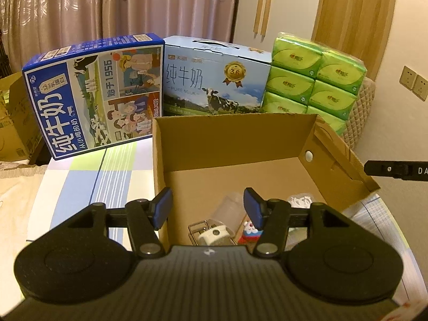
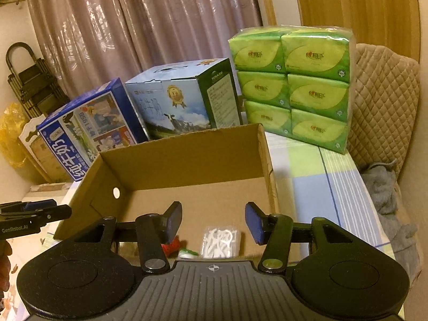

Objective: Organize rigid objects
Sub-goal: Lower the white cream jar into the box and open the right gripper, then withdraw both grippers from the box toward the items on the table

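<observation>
Pink curtains (image 2: pixel 112 26) hung behind a checked surface (image 2: pixel 307 176) carrying an open cardboard box (image 2: pixel 187 160). Both grippers, left gripper (image 1: pixel 208 203) and right gripper (image 2: pixel 214 219), hovered over it, jaws parted and empty. A floss-pick bag (image 2: pixel 220 243) lay inside; withdrawing straight up would likely avoid snagging the walls.

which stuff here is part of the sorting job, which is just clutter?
Job:
cardboard box
bag of floss picks
clear bottle
white plug
small red toy

Lying about:
dark blue milk carton
light blue milk carton
green tissue packs
curtain
</observation>
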The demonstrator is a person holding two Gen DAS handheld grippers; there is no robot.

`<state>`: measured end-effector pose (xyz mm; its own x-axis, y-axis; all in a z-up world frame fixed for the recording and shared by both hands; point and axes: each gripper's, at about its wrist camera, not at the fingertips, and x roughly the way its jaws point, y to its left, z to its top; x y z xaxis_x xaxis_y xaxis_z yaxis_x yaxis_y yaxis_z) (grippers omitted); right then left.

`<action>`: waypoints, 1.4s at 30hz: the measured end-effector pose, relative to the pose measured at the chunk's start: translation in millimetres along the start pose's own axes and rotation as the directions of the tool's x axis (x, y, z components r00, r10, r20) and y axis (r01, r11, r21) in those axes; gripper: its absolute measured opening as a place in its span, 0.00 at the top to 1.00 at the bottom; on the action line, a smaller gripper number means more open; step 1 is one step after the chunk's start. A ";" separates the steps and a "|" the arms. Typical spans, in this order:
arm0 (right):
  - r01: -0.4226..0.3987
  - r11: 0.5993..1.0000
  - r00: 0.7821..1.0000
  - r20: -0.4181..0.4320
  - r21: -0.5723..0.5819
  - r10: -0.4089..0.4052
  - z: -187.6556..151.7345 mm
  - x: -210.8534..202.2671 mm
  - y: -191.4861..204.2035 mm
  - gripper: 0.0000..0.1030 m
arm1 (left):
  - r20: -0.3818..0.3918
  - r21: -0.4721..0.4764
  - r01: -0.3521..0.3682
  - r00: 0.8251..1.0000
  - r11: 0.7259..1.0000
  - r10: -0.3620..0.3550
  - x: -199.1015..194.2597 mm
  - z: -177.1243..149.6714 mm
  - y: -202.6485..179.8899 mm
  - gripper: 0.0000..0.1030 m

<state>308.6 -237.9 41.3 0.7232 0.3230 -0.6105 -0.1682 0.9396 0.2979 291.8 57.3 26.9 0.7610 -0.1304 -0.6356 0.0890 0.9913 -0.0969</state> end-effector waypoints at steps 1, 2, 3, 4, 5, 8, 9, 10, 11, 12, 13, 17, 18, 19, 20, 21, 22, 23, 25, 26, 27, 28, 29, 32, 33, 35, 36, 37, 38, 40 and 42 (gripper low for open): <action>-0.003 1.000 1.000 0.001 0.001 0.003 -1.6 -3.8 1.2 0.52 | 0.001 0.002 0.002 1.000 1.000 -0.002 -4.4 -1.7 -2.0 0.48; -0.005 1.000 1.000 0.002 0.001 0.005 -3.4 -7.9 2.4 0.52 | 0.002 0.001 0.003 1.000 1.000 -0.003 -8.5 -3.7 -3.2 0.48; -0.006 1.000 1.000 0.004 0.001 0.006 -5.6 -12.7 4.0 0.52 | 0.004 -0.004 0.006 1.000 1.000 -0.006 -13.4 -6.0 -4.8 0.48; -0.008 1.000 1.000 0.004 -0.002 0.008 -7.8 -17.5 6.2 0.52 | 0.004 -0.006 0.008 1.000 1.000 -0.008 -17.7 -7.9 -5.8 0.48; -0.011 1.000 1.000 0.004 -0.006 0.011 -10.2 -22.8 8.6 0.52 | 0.005 -0.010 0.010 1.000 1.000 -0.010 -22.9 -10.4 -7.2 0.48; -0.022 1.000 1.000 0.004 -0.021 0.022 -17.3 -37.8 17.3 0.52 | 0.003 -0.017 0.013 1.000 1.000 -0.013 -38.8 -18.2 -11.3 0.47; -0.025 0.999 1.000 0.008 -0.022 0.025 -20.1 -43.8 19.9 0.52 | 0.002 -0.018 0.013 1.000 1.000 -0.013 -44.3 -21.0 -12.6 0.47; -0.028 0.999 1.000 0.011 -0.022 0.028 -23.1 -49.8 22.6 0.52 | 0.001 -0.020 0.013 1.000 1.000 -0.013 -49.7 -23.8 -14.1 0.47; -0.032 0.999 0.999 0.014 -0.023 0.032 -26.3 -56.0 25.0 0.52 | -0.001 -0.021 0.014 1.000 1.000 -0.014 -55.5 -26.7 -15.4 0.47; -0.035 0.999 0.999 0.016 -0.022 0.036 -29.3 -61.2 27.0 0.52 | -0.003 -0.020 0.016 1.000 1.000 -0.016 -60.5 -29.1 -17.7 0.45; -0.039 0.999 0.999 0.019 -0.020 0.039 -33.0 -67.0 29.1 0.52 | -0.003 -0.018 0.017 1.000 1.000 -0.017 -65.9 -31.3 -19.6 0.44; -0.051 0.998 0.999 0.012 -0.023 0.051 -48.5 -86.9 38.2 0.51 | 0.009 -0.018 0.025 1.000 1.000 -0.025 -90.2 -41.8 -28.3 0.43; -0.052 0.998 0.999 0.014 -0.023 0.053 -52.4 -91.7 40.1 0.51 | 0.010 -0.019 0.028 1.000 0.999 -0.028 -95.1 -44.3 -29.9 0.43; -0.054 0.998 0.998 0.014 -0.022 0.055 -55.7 -95.8 41.7 0.51 | 0.011 -0.018 0.030 0.999 0.999 -0.030 -100.1 -47.2 -31.6 0.42; -0.056 0.998 0.998 0.014 -0.021 0.056 -59.2 -100.3 42.7 0.51 | 0.012 -0.015 0.031 0.999 0.999 -0.031 -104.5 -49.8 -33.2 0.42; -0.056 0.998 0.998 0.014 -0.018 0.056 -62.9 -104.4 43.8 0.51 | 0.012 -0.014 0.033 0.999 0.999 -0.032 -108.7 -52.5 -34.5 0.41; -0.057 0.998 0.998 0.015 -0.017 0.057 -66.3 -108.3 44.6 0.51 | 0.012 -0.015 0.033 0.999 0.999 -0.033 -111.8 -54.6 -35.7 0.39; -0.058 0.998 0.998 0.016 -0.014 0.058 -69.6 -111.9 45.3 0.51 | 0.011 -0.017 0.035 0.999 0.999 -0.035 -115.4 -57.6 -36.9 0.37; -0.061 0.998 0.998 0.014 -0.008 0.061 -76.8 -118.6 47.4 0.51 | 0.014 -0.025 0.035 0.999 0.999 -0.035 -122.1 -62.9 -36.8 0.29; -0.065 0.998 0.998 0.013 -0.007 0.065 -80.7 -121.6 48.6 0.51 | 0.014 -0.027 0.033 0.999 0.999 -0.032 -125.7 -66.3 -36.4 0.28; -0.066 0.998 0.998 0.012 -0.006 0.066 -84.5 -124.1 49.4 0.50 | 0.015 -0.028 0.027 1.000 0.999 -0.026 -129.3 -70.0 -35.8 0.28; -0.068 0.998 0.998 0.008 -0.006 0.068 -88.8 -126.7 50.5 0.50 | 0.015 -0.028 0.021 1.000 0.999 -0.021 -131.8 -73.1 -34.7 0.26; -0.070 0.998 0.998 0.005 -0.006 0.070 -93.0 -128.9 51.5 0.50 | 0.014 -0.027 0.014 1.000 1.000 -0.014 -134.6 -76.9 -33.5 0.25; -0.075 0.997 0.997 -0.003 -0.003 0.075 -105.5 -133.8 54.5 0.49 | 0.011 -0.023 -0.014 1.000 1.000 0.014 -140.3 -88.3 -28.0 0.22; -0.077 0.997 0.997 -0.006 -0.003 0.077 -110.1 -134.8 55.3 0.48 | 0.010 -0.022 -0.024 1.000 0.999 0.024 -141.7 -91.9 -26.2 0.22; -0.082 0.997 0.997 -0.013 0.003 0.082 -118.8 -135.8 56.4 0.47 | 0.008 -0.022 -0.047 0.999 0.999 0.048 -143.6 -99.9 -23.4 0.21; -0.087 0.996 0.996 -0.016 0.006 0.087 -123.6 -136.0 56.5 0.47 | 0.006 -0.025 -0.051 0.999 0.998 0.052 -144.5 -103.9 -21.9 0.21; -0.095 0.995 0.995 -0.021 0.010 0.095 -129.1 -135.7 57.1 0.46 | 0.002 -0.031 -0.054 0.999 0.998 0.054 -145.1 -108.3 -20.6 0.21; -0.101 0.995 0.994 -0.029 0.014 0.102 -134.6 -134.7 57.5 0.45 | -0.006 -0.036 -0.056 0.998 0.998 0.056 -144.7 -112.9 -19.3 0.21; -0.115 0.993 0.992 -0.048 0.014 0.116 -145.2 -131.1 59.2 0.44 | -0.016 -0.035 -0.061 0.998 0.998 0.060 -143.5 -121.4 -17.1 0.21; -0.126 0.992 0.990 -0.065 0.018 0.127 -154.4 -126.6 59.9 0.43 | -0.027 -0.040 -0.066 0.998 0.997 0.065 -141.1 -131.0 -15.5 0.21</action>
<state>103.5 -205.1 23.2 0.6511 0.4464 -0.6138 -0.2457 0.8891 0.3860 98.9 58.1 17.7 0.7476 -0.0663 -0.6608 0.0131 0.9963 -0.0851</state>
